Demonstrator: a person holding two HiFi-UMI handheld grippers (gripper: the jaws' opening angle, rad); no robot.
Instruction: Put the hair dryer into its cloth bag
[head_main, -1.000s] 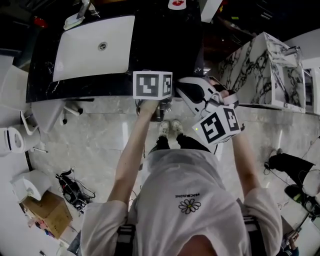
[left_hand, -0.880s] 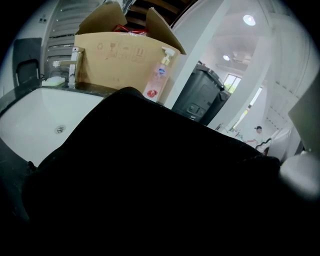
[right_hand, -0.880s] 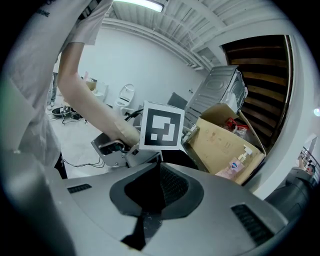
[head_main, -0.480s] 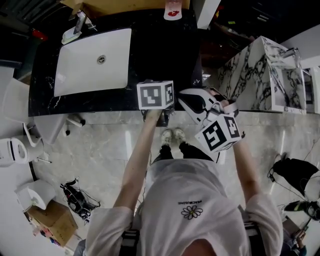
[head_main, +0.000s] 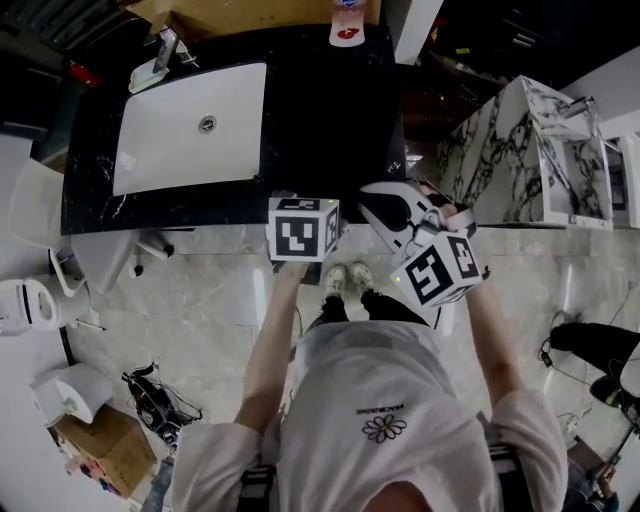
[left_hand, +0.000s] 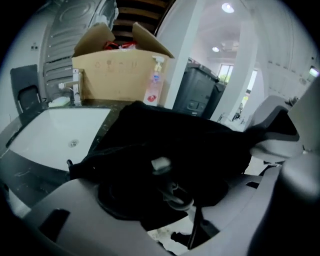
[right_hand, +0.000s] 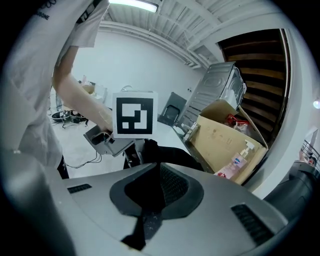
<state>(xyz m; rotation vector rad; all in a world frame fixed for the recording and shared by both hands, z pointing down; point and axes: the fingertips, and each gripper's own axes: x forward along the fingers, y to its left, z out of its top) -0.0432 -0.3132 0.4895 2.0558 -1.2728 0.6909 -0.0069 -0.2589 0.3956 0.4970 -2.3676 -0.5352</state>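
Looked like the closing-out step. The cloth bag (left_hand: 190, 140) sat bulky just right of the sink (left_hand: 50, 135). The hair dryer wasn't visible, probably inside it. The left gripper (left_hand: 172, 192) was opening its jaws, the bag between them but let go. The right gripper (right_hand: 152, 187) was clenched on the bag's edge. Next, I'd guess: left takes a fresh hold at the mouth and pulls it shut.

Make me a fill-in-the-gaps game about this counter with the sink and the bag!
1. The sink set into the dark counter is coloured ____.
2. The cloth bag beside the sink is coloured ____.
3. The pump bottle stands in front of a box made of ____.
Missing words: white; black; cardboard.
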